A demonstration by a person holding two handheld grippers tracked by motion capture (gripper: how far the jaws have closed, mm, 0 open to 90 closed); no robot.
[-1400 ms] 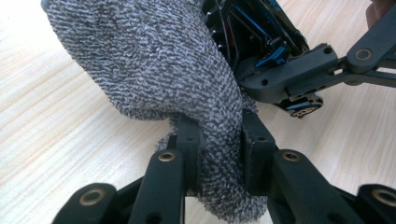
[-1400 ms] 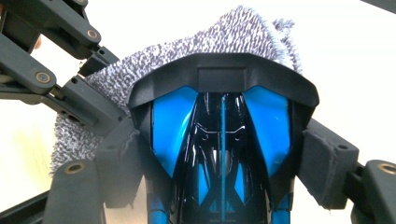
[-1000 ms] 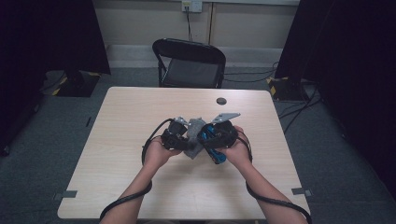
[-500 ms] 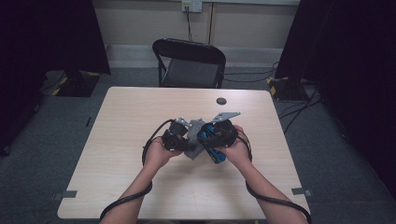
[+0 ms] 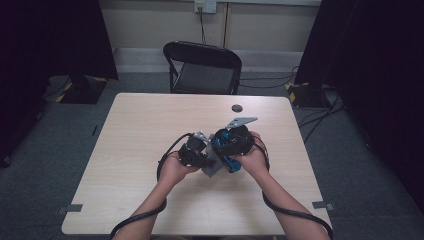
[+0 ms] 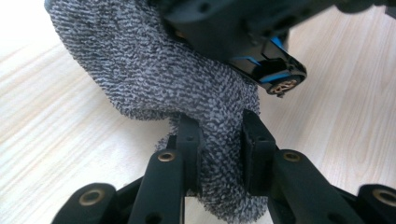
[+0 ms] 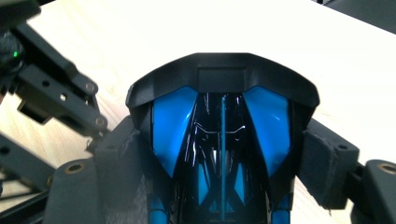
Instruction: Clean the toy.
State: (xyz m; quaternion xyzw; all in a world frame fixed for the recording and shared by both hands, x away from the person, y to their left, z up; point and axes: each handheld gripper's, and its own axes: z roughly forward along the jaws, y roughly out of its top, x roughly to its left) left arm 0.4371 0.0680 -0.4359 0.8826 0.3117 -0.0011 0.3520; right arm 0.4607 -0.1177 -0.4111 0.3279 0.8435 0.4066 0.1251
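My right gripper (image 7: 222, 149) is shut on a glossy black and blue toy-like object (image 7: 219, 116), its padded fingers (image 7: 324, 161) pressing both sides. My left gripper (image 6: 219, 128) is shut on a grey knitted cloth (image 6: 140, 70), pinched between its black jaws. The cloth lies against the black and blue object (image 6: 261, 60), which sits just above it. In the high view both grippers meet over the middle of the table: left gripper (image 5: 194, 152), right gripper (image 5: 233, 141), with the cloth (image 5: 213, 167) hanging between them and the blue object (image 5: 231, 162) below the right hand.
The light wooden table (image 5: 140, 125) has a small black round disc (image 5: 237, 108) near its far edge. A black folding chair (image 5: 205, 67) stands behind the table. Cables trail from both grippers over the near edge. Dark curtains flank the room.
Both grippers stay pressed together at the table's middle. They have shifted only slightly toward the near side, and the holds on cloth and object are unchanged.
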